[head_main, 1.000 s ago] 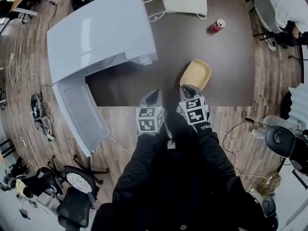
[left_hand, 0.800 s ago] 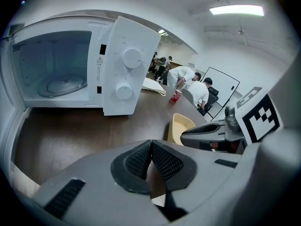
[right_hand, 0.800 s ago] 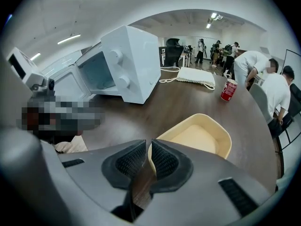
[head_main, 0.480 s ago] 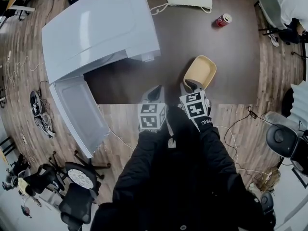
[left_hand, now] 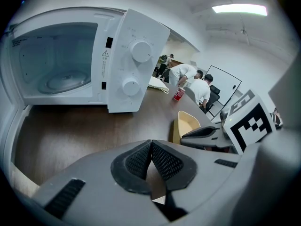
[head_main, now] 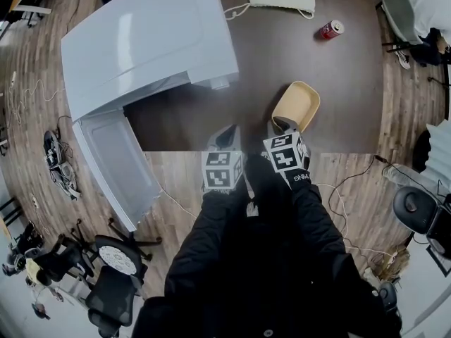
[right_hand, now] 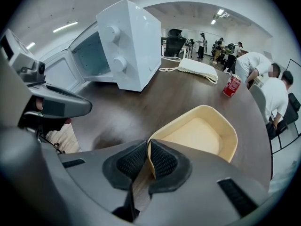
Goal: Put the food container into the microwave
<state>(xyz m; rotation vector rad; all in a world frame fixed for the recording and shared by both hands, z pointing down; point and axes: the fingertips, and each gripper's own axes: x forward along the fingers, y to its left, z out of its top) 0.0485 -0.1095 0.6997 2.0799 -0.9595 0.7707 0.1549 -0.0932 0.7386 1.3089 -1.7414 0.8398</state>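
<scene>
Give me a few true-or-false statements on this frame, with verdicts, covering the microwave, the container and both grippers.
1. The microwave door is shut. False: it stands wide open.
2. The right gripper is shut on the food container rim. True.
3. The left gripper holds the red can. False: its jaws are together on nothing; the can stands on the table.
4. The food container is empty. True.
5. The food container is inside the microwave. False: it is outside, in the right gripper.

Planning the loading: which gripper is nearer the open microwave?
Left. The left gripper hovers right of the microwave; the right gripper, clamping the food container, is farther right.
</scene>
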